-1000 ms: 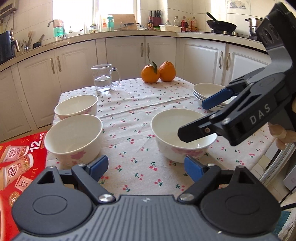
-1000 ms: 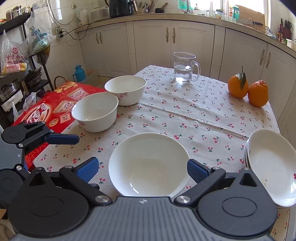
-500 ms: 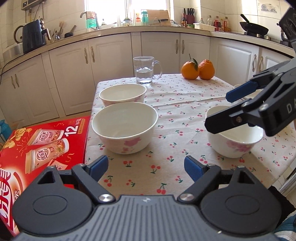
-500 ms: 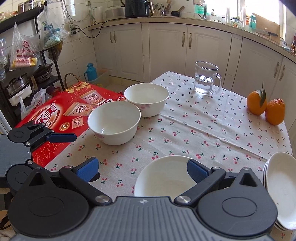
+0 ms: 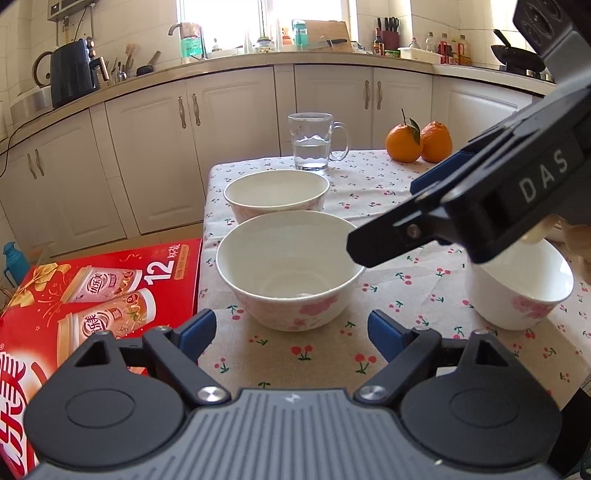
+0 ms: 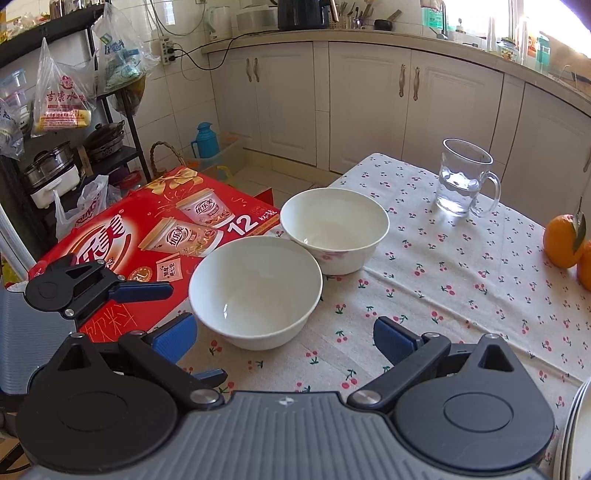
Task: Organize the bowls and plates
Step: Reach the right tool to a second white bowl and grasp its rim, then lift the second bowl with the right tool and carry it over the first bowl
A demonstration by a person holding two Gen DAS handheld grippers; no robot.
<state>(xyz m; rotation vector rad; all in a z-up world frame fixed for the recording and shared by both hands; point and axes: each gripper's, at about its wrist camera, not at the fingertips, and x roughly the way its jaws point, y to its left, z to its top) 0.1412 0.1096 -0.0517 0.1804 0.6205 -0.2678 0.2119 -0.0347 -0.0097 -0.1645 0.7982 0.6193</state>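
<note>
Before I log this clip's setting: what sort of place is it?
A home kitchen, most likely: white cabinets under a countertop, a sink tap by the window, a wok on the stove, and a cloth-covered table.

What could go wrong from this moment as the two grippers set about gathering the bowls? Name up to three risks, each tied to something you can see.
1. The nearest bowl sits by the table's left edge; a push from the open left gripper might slide it toward the red carton.
2. The right gripper hangs over that bowl's rim, so both grippers may collide there.
3. The glass mug holds water; a careless sweep could spill it.
</note>
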